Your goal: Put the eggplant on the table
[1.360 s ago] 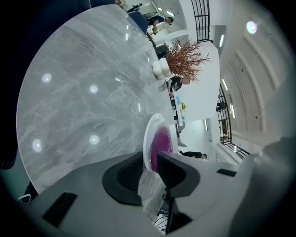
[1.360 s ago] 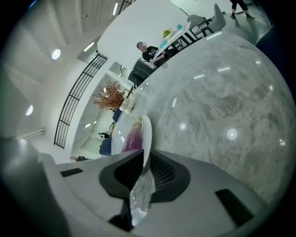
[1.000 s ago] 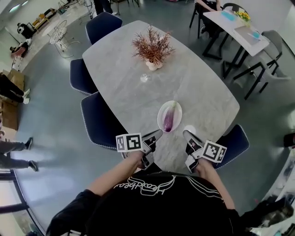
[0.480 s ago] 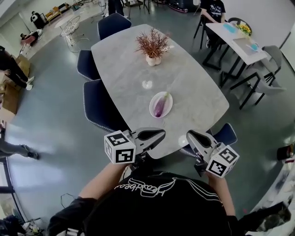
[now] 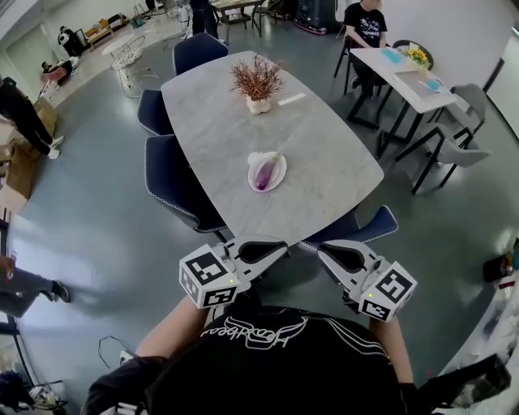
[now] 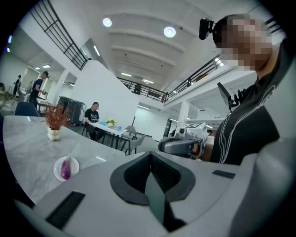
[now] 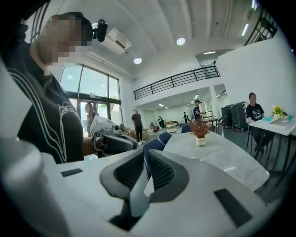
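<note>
A purple eggplant (image 5: 263,173) lies on a white plate (image 5: 280,172) near the middle of the grey oval table (image 5: 324,154). The left gripper view shows the same eggplant (image 6: 65,168) small and far off at the lower left. My left gripper (image 5: 280,246) and right gripper (image 5: 323,250) hang side by side over the floor, short of the table's near edge and well away from the plate. Both are shut with nothing between the jaws, which also meet at the tips in the gripper views (image 6: 150,153) (image 7: 145,152).
A potted dried plant (image 5: 258,83) stands at the table's far end. Navy chairs (image 5: 174,182) line the left side, and one (image 5: 357,229) sits at the near right corner. A second table (image 5: 405,69) with a seated person (image 5: 362,24) stands at the back right.
The person has stepped back from the table. Both grippers have come off the table's edge toward the body, and the plate with the eggplant now lies farther away.
</note>
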Tool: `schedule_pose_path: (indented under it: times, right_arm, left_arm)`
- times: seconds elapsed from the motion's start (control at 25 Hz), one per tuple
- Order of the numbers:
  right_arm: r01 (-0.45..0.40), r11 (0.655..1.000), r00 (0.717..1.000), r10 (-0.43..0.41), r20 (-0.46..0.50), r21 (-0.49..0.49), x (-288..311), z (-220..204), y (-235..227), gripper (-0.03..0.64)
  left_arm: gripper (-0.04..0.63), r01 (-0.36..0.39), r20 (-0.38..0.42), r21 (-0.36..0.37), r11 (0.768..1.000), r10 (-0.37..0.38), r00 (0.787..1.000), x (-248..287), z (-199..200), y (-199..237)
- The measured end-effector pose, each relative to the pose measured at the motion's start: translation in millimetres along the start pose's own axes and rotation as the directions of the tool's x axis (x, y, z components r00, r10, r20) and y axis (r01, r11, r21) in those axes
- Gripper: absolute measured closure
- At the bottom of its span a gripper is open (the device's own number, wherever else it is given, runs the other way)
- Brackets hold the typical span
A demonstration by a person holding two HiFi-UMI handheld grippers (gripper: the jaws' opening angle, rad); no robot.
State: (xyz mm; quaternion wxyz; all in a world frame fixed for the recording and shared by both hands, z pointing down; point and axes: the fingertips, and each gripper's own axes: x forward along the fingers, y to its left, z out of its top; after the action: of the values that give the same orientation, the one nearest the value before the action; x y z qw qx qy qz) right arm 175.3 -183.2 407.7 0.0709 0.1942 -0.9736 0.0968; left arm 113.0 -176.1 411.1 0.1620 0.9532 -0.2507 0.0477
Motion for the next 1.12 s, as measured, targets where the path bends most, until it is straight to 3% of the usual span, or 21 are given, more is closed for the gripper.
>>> schedule_pose_path:
  times: [0.36, 0.52, 1.12]
  right_arm:
    - [0.005, 1.0, 0.999, -0.005, -0.039, -0.011, -25.8, -20.0, 18.0, 0.581]
    - [-0.018, 1.0, 1.0, 0.018, -0.001, 0.022, -32.0, -15.8, 24.7, 0.611]
    - [-0.048, 0.999, 0.999, 0.048, 0.008, 0.025, -33.3, -15.0, 36.2, 0.612]
  left_arm:
    - [0.586, 0.011, -0.02, 0.047, 0.999, -0.01, 1.0, 6.9, -6.2, -38.3]
    - [0.586, 0.018, -0.026, 0.066, 0.998, -0.017, 1.0, 8.1, -5.4, -49.5]
    - [0.586, 0.015, -0.01, 0.064, 0.998, -0.014, 1.0, 3.5, -2.6, -54.8]
